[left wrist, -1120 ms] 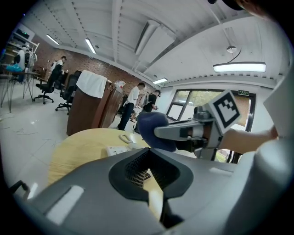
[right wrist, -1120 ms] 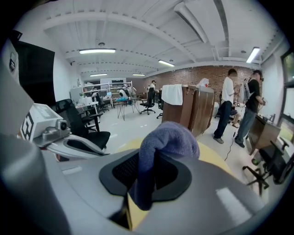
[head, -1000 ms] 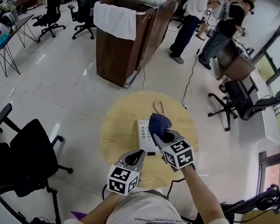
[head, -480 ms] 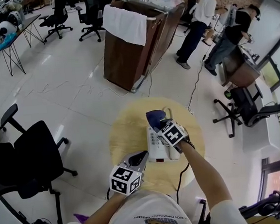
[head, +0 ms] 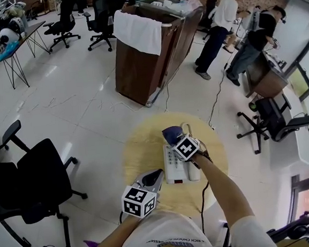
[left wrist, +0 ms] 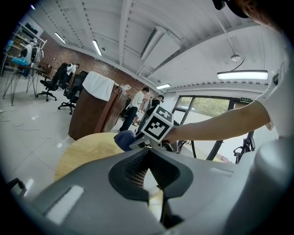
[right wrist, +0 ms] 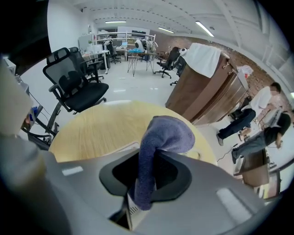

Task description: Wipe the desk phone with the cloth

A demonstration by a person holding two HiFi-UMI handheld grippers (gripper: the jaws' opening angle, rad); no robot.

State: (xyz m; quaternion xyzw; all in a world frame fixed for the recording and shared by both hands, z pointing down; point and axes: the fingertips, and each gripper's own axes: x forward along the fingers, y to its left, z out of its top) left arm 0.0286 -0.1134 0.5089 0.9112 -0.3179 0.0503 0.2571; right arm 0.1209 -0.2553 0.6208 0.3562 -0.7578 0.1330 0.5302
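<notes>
Right gripper (head: 177,141), clamped on the cloth (head: 171,134) over the desk phone (head: 175,168), may shove the unbraced phone across the counter (head: 140,148) while the closed, empty left gripper (head: 151,177) hangs at its near edge.

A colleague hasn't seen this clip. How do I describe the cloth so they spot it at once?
Find the round wooden table on the white floor, with a white desk phone on it. At the phone's far end, the right tongs pinch the cloth: a bunched dark blue wad, the only soft blue thing there.
</notes>
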